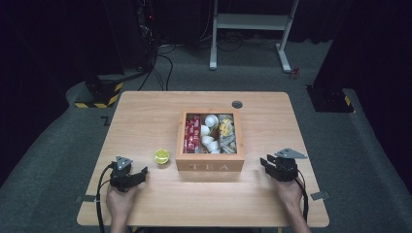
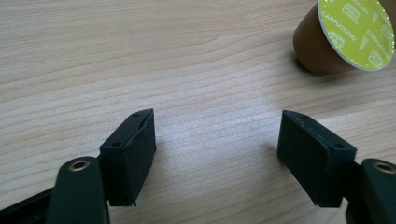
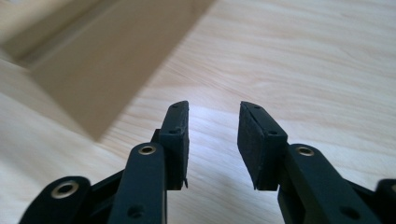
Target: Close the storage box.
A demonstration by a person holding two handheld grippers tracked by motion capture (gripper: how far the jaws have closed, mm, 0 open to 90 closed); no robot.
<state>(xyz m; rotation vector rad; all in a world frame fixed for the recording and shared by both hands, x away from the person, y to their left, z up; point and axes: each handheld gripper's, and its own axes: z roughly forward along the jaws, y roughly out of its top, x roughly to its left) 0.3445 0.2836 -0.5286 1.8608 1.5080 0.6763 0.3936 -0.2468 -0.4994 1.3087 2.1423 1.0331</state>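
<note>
Both your grippers sit spread with nothing between them: left gripper (image 1: 144,173) near the cappuccino capsule (image 1: 162,156), right gripper (image 1: 266,162) beside the tea box (image 1: 210,165)

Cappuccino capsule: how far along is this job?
Done: the tea box holds sachets and pods in three compartments. In hand: nothing; the left tool and right tool are open and empty over the table. Left: probably the cappuccino capsule, lying beside the box.
</note>
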